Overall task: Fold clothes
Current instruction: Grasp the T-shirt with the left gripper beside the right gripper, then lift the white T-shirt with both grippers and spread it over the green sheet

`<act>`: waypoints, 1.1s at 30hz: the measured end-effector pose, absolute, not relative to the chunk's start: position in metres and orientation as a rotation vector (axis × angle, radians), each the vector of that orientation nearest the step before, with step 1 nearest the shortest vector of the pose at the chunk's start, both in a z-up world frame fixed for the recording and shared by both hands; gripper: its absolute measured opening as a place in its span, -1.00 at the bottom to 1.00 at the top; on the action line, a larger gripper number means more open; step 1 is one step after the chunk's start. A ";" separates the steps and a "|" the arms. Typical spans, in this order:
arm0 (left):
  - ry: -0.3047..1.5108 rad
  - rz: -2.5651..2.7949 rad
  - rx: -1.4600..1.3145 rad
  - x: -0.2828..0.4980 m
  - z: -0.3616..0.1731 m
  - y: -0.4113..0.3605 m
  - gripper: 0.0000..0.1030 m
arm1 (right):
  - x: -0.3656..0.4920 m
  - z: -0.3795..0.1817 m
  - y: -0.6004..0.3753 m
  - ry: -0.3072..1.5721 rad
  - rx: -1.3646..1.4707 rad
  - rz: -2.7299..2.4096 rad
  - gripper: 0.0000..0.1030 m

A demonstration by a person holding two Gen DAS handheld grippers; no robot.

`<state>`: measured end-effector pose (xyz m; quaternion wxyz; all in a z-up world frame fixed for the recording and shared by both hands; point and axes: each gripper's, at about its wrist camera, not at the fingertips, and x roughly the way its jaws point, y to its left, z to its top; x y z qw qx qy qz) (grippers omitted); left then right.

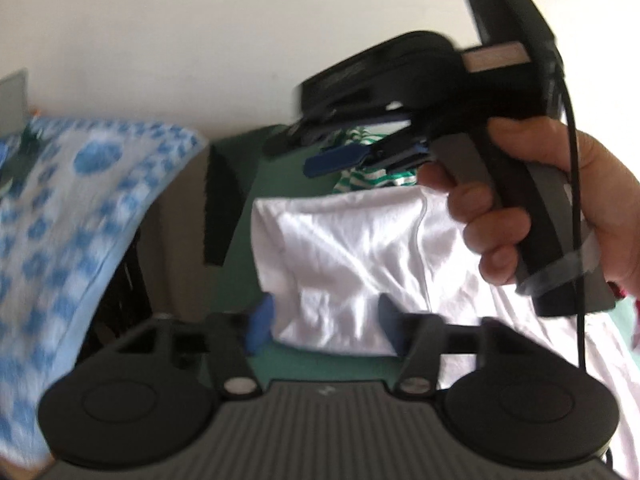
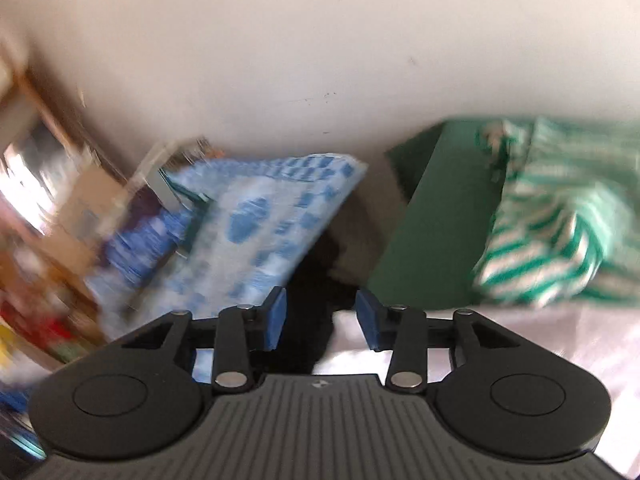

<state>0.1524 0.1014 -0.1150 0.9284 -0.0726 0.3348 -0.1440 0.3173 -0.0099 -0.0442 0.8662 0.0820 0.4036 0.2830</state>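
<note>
A white garment (image 1: 360, 260) lies folded and wrinkled on a green surface (image 1: 288, 168). My left gripper (image 1: 326, 326) hovers over its near left corner, open, and its blue pads do not press the cloth. A hand (image 1: 520, 208) holds my right gripper (image 1: 308, 148) higher up and to the right, in front of a green-and-white striped garment (image 1: 368, 176). In the right wrist view my right gripper (image 2: 320, 320) is open with nothing between its fingers. The white garment (image 2: 520, 332) shows at the lower right and the striped garment (image 2: 560, 220) lies bunched beyond it on the green surface (image 2: 436, 220).
A blue-and-white patterned cloth (image 1: 80, 208) covers something to the left, across a dark gap from the green surface; it also shows as the patterned cloth (image 2: 256, 232). A pale wall (image 2: 320, 60) runs behind. Blurred wooden shelving (image 2: 48, 200) with clutter stands far left.
</note>
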 end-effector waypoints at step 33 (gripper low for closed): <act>0.663 -0.399 -0.148 0.129 -0.067 0.059 -0.94 | 0.309 0.005 -0.101 0.549 0.360 0.595 -0.93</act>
